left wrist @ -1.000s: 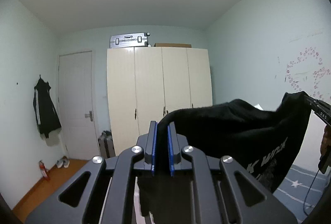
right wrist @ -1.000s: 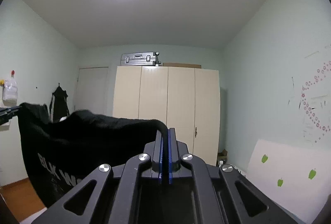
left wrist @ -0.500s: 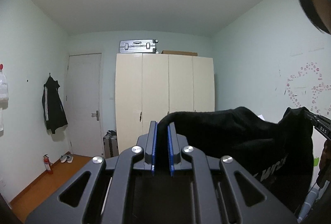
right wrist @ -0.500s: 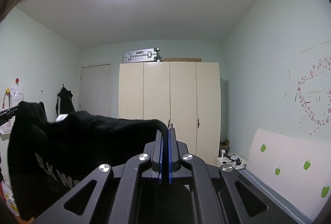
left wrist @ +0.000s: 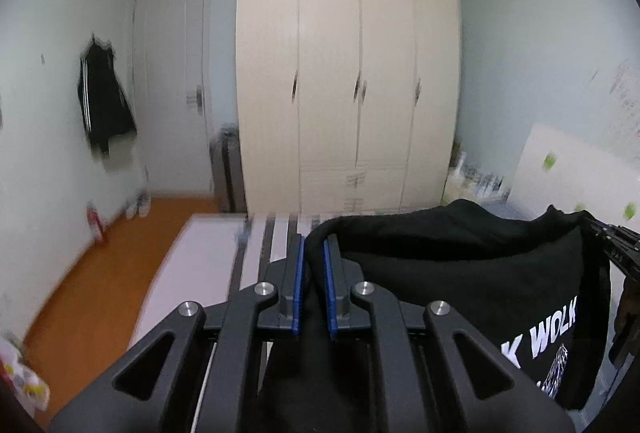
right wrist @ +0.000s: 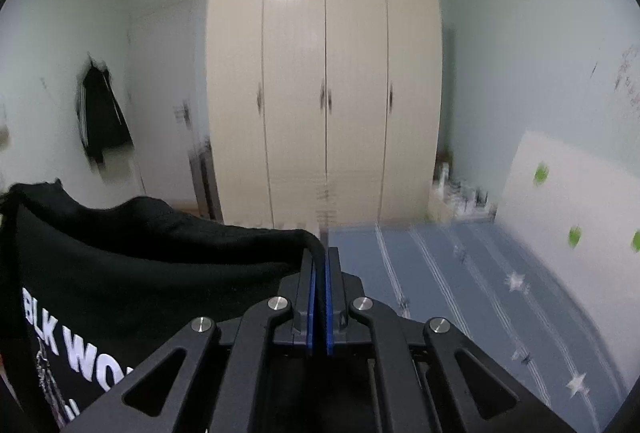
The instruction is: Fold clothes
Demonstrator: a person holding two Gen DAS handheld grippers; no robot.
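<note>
- The black shirt is being held up in the air by both grippers, one at each end of its top edge, and is being spread wide between them, probably so it hangs flat and square before being laid down.
- The left gripper is being kept pinched on a fold of the shirt's edge; cloth is seen bunched between the blue pads.
- The right gripper is likewise being kept clamped on the other end, with a thin roll of cloth nipped between its pads.
- The shirt is being hung over the bed, whose blue striped sheet with stars is likely the folding surface.
- Print is being shown on the shirt: "K WOLK" in the left view, "BLK WO" in the right, so "BLK WOLK" is the probable reading; the graphic beneath is too blurred to tell.
- The wardrobe is smeared by blur.
</note>
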